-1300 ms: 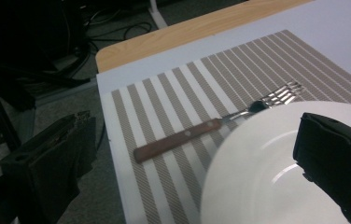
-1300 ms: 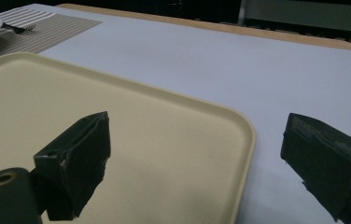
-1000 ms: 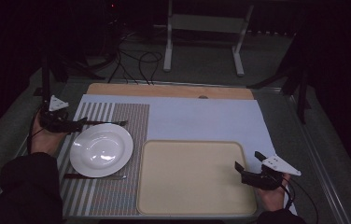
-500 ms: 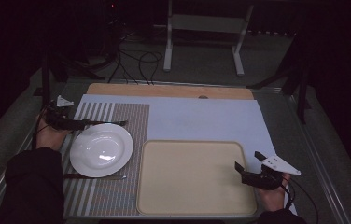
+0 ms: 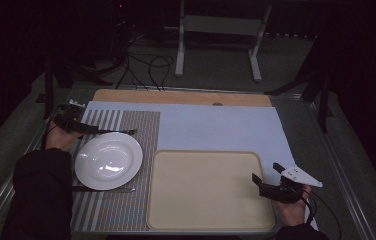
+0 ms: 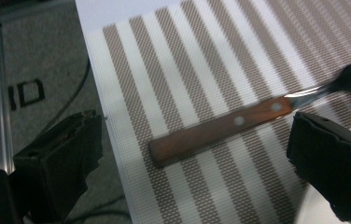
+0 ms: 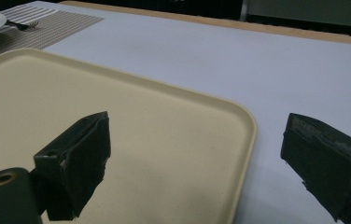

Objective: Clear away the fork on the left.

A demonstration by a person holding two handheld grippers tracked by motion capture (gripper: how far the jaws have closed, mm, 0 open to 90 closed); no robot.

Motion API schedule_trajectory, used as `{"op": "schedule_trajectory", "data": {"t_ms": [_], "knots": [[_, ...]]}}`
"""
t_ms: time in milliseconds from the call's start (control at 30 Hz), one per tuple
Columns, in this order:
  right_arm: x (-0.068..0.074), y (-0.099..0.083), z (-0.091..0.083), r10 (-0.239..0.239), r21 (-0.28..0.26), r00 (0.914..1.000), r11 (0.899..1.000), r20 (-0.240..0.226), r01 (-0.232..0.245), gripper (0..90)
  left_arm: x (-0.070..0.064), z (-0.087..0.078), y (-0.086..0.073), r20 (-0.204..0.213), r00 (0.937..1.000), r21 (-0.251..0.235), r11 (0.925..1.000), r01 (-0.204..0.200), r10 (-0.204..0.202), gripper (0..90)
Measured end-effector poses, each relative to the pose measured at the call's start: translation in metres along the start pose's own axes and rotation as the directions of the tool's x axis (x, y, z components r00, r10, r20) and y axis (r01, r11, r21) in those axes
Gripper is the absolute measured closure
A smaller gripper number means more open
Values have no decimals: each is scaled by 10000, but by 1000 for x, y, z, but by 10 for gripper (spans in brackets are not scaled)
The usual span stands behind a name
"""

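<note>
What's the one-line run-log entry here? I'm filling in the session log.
left gripper: open, jaws either side of fork handle on striped placemat | right gripper: open, at tray edge | plate: empty

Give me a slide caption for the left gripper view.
Left gripper, jaws open, over a wooden-handled fork on a striped placemat.

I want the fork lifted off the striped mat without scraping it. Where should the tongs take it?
Grip the fork at its wooden handle, from above across the width: it lies flat on the placemat, and the open left tongs already straddle it.
</note>
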State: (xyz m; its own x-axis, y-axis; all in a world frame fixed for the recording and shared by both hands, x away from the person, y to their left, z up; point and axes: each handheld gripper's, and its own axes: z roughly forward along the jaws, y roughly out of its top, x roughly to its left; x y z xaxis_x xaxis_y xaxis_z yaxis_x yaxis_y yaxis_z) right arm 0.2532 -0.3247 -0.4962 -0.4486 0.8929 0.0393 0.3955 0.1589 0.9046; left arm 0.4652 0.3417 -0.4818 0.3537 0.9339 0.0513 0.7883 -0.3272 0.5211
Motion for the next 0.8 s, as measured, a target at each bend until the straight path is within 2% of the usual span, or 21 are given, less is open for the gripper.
{"op": "schedule_trajectory", "data": {"t_ms": [67, 167, 267, 300, 400, 467, 533, 667, 800], "knots": [[0, 0, 1, -65, 43, 10000, 10000, 18, 65, 83, 1, 3, 0, -49, 10000, 27, 10000, 21, -21, 70], [0, 0, 1, -70, 88, 10000, 9999, -8, 70, 83, -1, 9, 1, -127, 9998, 199, 9997, -158, 160, 128], [0, 0, 2, -93, 129, 10000, 9999, -16, 94, 83, -2, 13, 2, 41, 9996, 451, 9986, -274, 272, 138], [0, 0, 3, -122, 151, 9999, 9998, -15, 122, 83, -2, 17, 3, 297, 9991, 696, 9971, -312, 292, 137], [0, 0, 4, -181, 168, 9998, 9997, -44, 181, 83, -5, 20, 6, 582, 9968, 700, 9959, -580, 540, 156], [0, 0, 4, -176, 203, 9998, 9996, -66, 177, 83, -7, 24, 7, 864, 9931, 839, 9927, -864, 791, 171], [0, 0, 4, -151, 212, 9999, 9997, -75, 152, 83, -10, 28, 7, 848, 9921, 881, 9911, -997, 922, 210], [0, -1, 6, -196, 305, 9998, 9993, -28, 197, 83, -8, 33, 5, 1358, 9887, 614, 9955, -728, 639, 232], [0, -1, 6, -206, 338, 9998, 9992, -22, 207, 83, -8, 33, 3, 1354, 9896, 445, 9975, -546, 481, 228]]}}
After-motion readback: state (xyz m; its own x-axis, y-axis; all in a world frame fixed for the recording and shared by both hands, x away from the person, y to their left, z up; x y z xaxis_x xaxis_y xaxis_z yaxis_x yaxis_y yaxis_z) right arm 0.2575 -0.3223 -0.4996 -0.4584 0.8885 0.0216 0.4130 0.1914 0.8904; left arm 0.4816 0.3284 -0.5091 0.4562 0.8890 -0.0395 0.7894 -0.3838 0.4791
